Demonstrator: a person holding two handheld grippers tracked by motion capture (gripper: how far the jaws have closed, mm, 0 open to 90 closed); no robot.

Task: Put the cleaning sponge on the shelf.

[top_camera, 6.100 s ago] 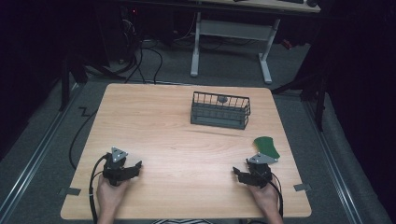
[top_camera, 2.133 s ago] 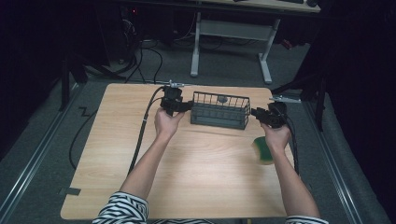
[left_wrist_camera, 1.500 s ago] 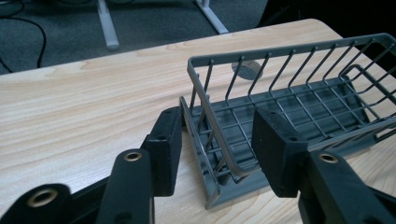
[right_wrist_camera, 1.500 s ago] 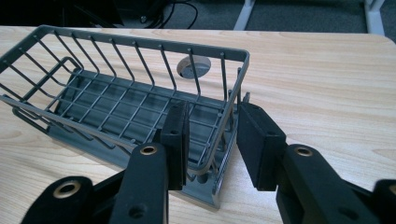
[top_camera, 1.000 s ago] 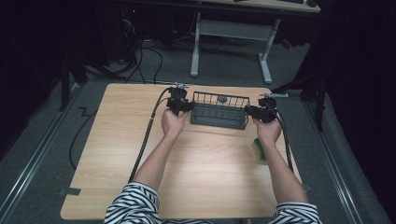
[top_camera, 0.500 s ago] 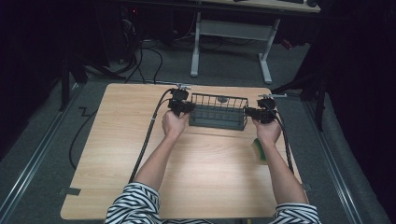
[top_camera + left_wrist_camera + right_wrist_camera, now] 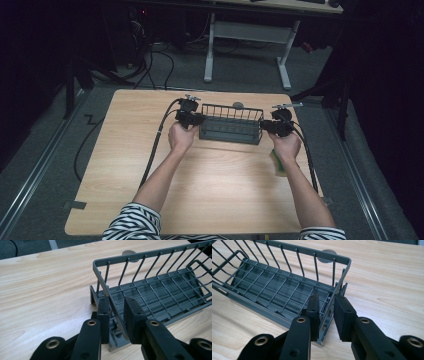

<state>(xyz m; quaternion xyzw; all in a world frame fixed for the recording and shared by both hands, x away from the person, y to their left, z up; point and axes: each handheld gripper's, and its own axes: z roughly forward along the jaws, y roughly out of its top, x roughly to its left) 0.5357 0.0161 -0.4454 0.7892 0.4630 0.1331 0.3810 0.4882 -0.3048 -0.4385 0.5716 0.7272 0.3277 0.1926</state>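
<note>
A dark grey wire basket [image 7: 230, 127] stands at the back middle of the wooden table [image 7: 125, 160], with nothing in it. My left gripper [image 7: 197, 120] is at its left end. In the left gripper view the two black jaws [image 7: 117, 307] pinch the end wall, and the rim wire [image 7: 110, 300] runs slantwise between them. My right gripper [image 7: 264, 126] holds the opposite end. Its jaws [image 7: 327, 305] close on that end wall of the basket [image 7: 274, 290] the same way. The basket floor [image 7: 162, 295] is bare grid.
A flat green object [image 7: 278, 164] lies on the table beside the right forearm. A small grey disc [image 7: 238, 105] is set in the tabletop just behind the basket. The left gripper's cable [image 7: 157, 140] trails over the left half. A white desk frame [image 7: 250, 35] stands beyond the table.
Both hands went from the front edge to the basket's ends. The jaws closed on the end walls, and the basket has slid slightly toward the person.
</note>
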